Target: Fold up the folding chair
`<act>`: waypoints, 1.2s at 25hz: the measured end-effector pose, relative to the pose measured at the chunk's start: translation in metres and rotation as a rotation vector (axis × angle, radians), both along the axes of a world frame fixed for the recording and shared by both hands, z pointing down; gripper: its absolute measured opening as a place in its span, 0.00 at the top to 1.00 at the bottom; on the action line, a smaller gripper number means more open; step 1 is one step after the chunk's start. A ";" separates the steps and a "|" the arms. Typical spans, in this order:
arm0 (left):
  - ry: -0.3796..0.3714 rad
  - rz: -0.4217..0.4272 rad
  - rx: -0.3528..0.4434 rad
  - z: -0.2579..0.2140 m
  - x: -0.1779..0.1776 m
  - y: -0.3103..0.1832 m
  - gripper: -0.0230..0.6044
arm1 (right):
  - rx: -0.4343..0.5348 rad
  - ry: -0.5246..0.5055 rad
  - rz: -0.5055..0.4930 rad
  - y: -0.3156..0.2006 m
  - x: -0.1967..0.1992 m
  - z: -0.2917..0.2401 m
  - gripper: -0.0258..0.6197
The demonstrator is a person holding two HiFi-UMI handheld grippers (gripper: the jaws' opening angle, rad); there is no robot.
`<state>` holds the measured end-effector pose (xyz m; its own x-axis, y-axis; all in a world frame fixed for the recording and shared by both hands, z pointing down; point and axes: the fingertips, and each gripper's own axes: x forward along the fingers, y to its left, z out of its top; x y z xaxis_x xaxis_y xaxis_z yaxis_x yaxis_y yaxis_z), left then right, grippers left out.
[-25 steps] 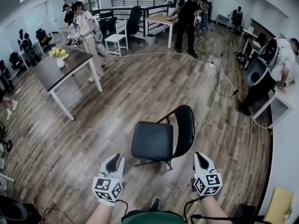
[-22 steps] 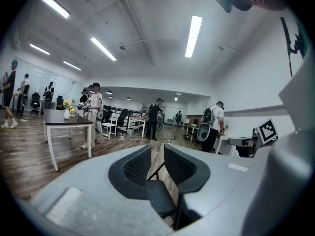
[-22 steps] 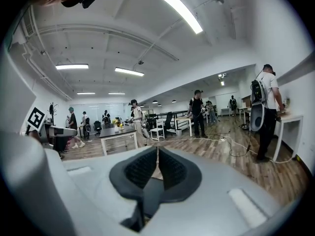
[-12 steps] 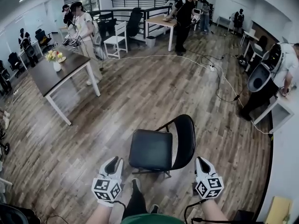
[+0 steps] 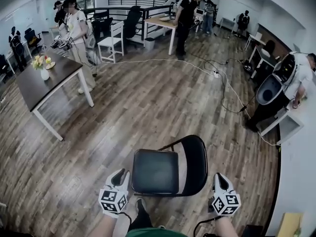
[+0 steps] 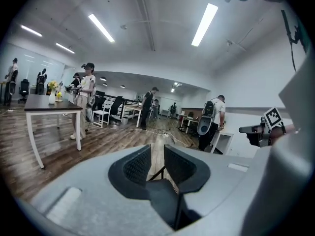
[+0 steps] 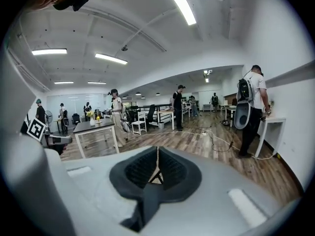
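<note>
The black folding chair (image 5: 154, 172) stands unfolded on the wood floor just in front of me, its padded seat level and its curved backrest (image 5: 196, 163) on the right. My left gripper (image 5: 121, 174) is at the seat's near left corner, close to it but not holding it. My right gripper (image 5: 218, 177) hangs to the right of the backrest, apart from it. Both are shut with nothing between the jaws. In the left gripper view the left gripper (image 6: 156, 154) shows a dark sliver of the chair beyond its tips. In the right gripper view the right gripper (image 7: 157, 157) is pressed together.
A dark table (image 5: 29, 88) with a flower vase stands at the left, a person (image 5: 74, 23) beside it. A white cable (image 5: 217, 75) runs across the floor. At the right are a person with a backpack (image 5: 289, 78) and a white counter (image 5: 298, 152). My shoe (image 5: 140, 206) is under the seat.
I have stepped forward; both grippers moved up to the chair, which now sits between them. Both stayed shut.
</note>
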<state>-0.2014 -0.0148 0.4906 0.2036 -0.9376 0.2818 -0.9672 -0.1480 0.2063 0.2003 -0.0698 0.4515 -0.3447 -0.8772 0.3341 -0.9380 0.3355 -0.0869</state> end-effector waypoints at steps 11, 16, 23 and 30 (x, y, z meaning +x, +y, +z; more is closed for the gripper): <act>-0.008 0.111 -0.144 0.082 -0.041 -0.076 0.82 | -0.083 0.051 0.087 -0.061 -0.027 0.035 0.94; -0.030 0.143 -0.210 0.132 -0.055 -0.087 0.82 | -0.086 0.096 0.114 -0.067 -0.029 0.040 0.94; -0.079 0.185 -0.317 0.200 -0.063 -0.116 0.82 | -0.131 0.133 0.129 -0.096 -0.019 0.069 0.94; -0.042 0.171 -0.443 0.292 -0.067 -0.123 0.82 | -0.194 0.121 0.046 -0.117 -0.016 0.121 0.94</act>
<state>-0.2683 -0.1381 0.7825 0.3248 -0.6791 0.6583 -0.9454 -0.2129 0.2469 0.1844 -0.1865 0.5724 -0.2529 -0.8063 0.5347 -0.9595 0.2800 -0.0315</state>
